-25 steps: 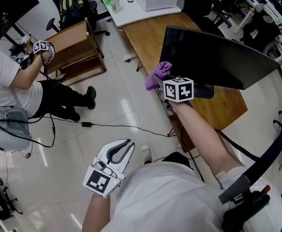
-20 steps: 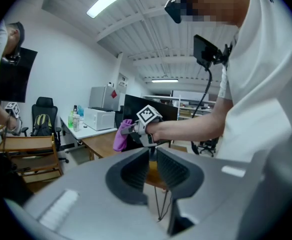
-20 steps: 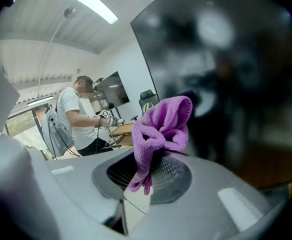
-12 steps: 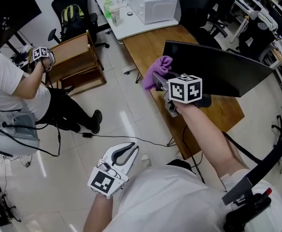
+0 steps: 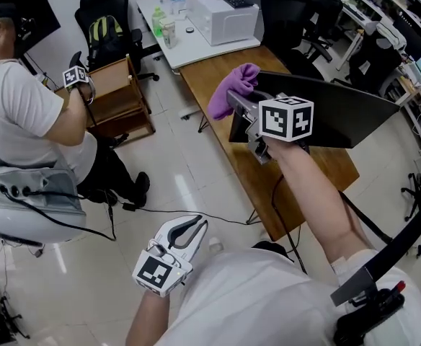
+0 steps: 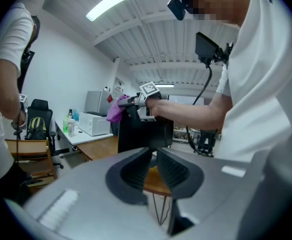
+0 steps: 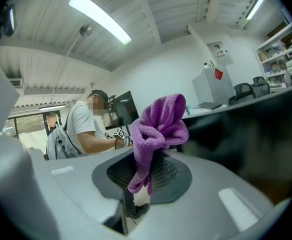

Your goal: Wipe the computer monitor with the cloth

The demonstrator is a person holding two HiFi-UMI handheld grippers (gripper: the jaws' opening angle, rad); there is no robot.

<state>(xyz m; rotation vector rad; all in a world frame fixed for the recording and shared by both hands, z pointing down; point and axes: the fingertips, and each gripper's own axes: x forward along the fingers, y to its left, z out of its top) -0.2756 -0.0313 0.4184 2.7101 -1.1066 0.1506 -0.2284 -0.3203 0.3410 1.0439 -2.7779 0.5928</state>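
My right gripper (image 5: 238,107) is shut on a purple cloth (image 5: 231,87), which it holds at the near left edge of the black monitor (image 5: 333,110). The monitor stands on a wooden desk (image 5: 212,69). In the right gripper view the cloth (image 7: 158,126) bunches up out of the shut jaws, with the dark monitor (image 7: 251,129) blurred at the right. My left gripper (image 5: 194,224) hangs low over the floor near my body, shut and holding nothing. In the left gripper view the cloth (image 6: 117,109) and monitor (image 6: 141,131) lie beyond my left gripper (image 6: 153,151).
Another person (image 5: 30,128) in a white shirt stands at the left beside a wooden cabinet (image 5: 117,96). A white table (image 5: 189,38) with a printer (image 5: 221,13) and bottles adjoins the desk's far end. Office chairs (image 5: 297,9) stand behind. A cable (image 5: 196,213) crosses the tiled floor.
My right gripper has carried the cloth up and away along the monitor's left edge. The other person has stepped closer. My left gripper has barely moved.
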